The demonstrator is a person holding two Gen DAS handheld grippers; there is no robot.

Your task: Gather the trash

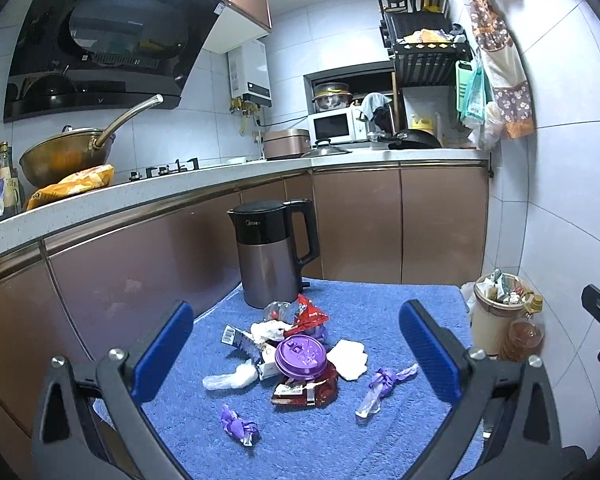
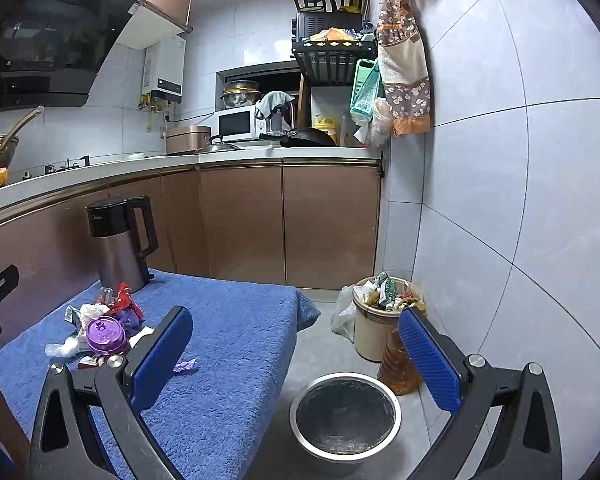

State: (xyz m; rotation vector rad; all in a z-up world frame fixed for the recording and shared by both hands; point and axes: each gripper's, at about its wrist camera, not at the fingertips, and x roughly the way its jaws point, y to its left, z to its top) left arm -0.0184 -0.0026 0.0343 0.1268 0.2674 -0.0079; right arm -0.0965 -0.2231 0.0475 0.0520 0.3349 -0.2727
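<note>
A heap of trash lies on a blue towel [image 1: 420, 304]: a purple lid [image 1: 300, 357], a red wrapper [image 1: 309, 316], a dark red packet [image 1: 306, 390], white tissues [image 1: 350, 358], and purple wrappers [image 1: 382, 386] [image 1: 238, 426]. My left gripper [image 1: 296, 354] is open and empty, hovering above the heap. My right gripper [image 2: 296, 360] is open and empty, over the towel's right edge [image 2: 236, 344] and the floor. The heap with the purple lid [image 2: 105, 335] lies to its left. A steel bin with a dark liner [image 2: 345, 414] stands on the floor below it.
A kettle [image 1: 274, 252] stands at the towel's back. A full cream trash can [image 2: 374, 322] and an oil bottle [image 2: 398, 364] stand by the tiled wall. Brown cabinets and a cluttered counter run behind.
</note>
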